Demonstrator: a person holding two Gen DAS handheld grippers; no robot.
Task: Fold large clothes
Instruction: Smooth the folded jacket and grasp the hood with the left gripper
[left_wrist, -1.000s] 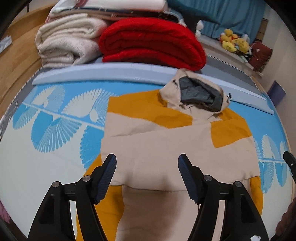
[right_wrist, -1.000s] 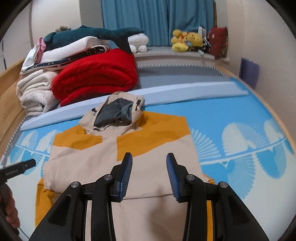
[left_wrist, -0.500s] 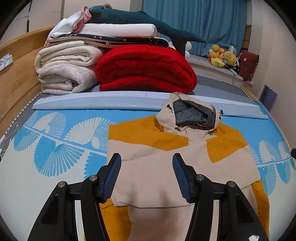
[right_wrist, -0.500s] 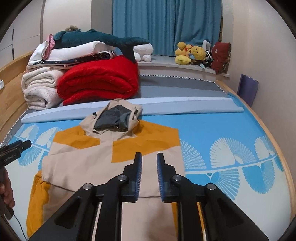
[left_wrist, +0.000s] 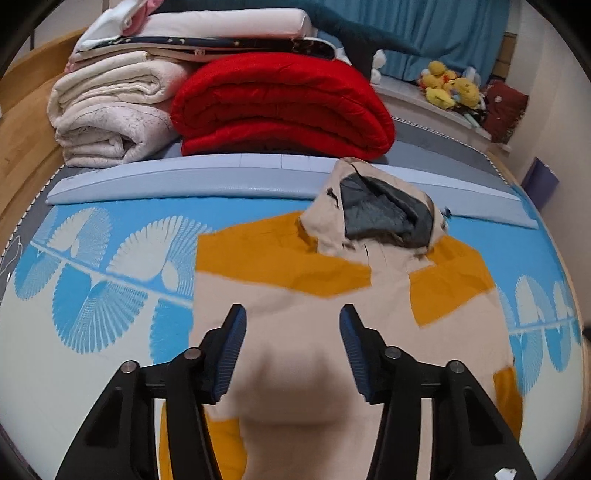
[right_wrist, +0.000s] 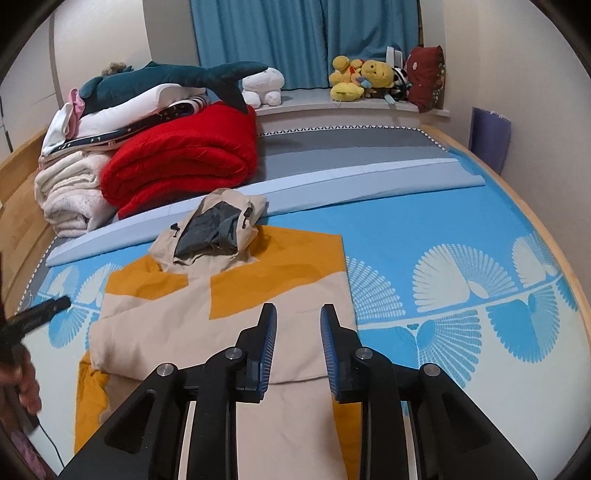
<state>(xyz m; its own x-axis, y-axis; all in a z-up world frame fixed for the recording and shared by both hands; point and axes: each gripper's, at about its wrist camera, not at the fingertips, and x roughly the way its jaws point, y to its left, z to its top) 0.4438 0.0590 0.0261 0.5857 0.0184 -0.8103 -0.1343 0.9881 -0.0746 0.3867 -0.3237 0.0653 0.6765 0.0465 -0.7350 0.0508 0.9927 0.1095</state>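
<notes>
Beige-and-mustard, the hooded jacket (left_wrist: 295, 295) is lying partly folded at the middle of the frame on the blue patterned bed (left_wrist: 92, 258). You are holding your left gripper (left_wrist: 291, 343) and right gripper (right_wrist: 298, 343) released above it, grasping nothing.

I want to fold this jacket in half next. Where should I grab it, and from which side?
Probably the hood end: pinch both shoulder corners of the jacket, one with each open hand-held gripper, coming from the outer sides. The jacket lies flat with sleeves folded in, so those orange corners are free edges.
</notes>
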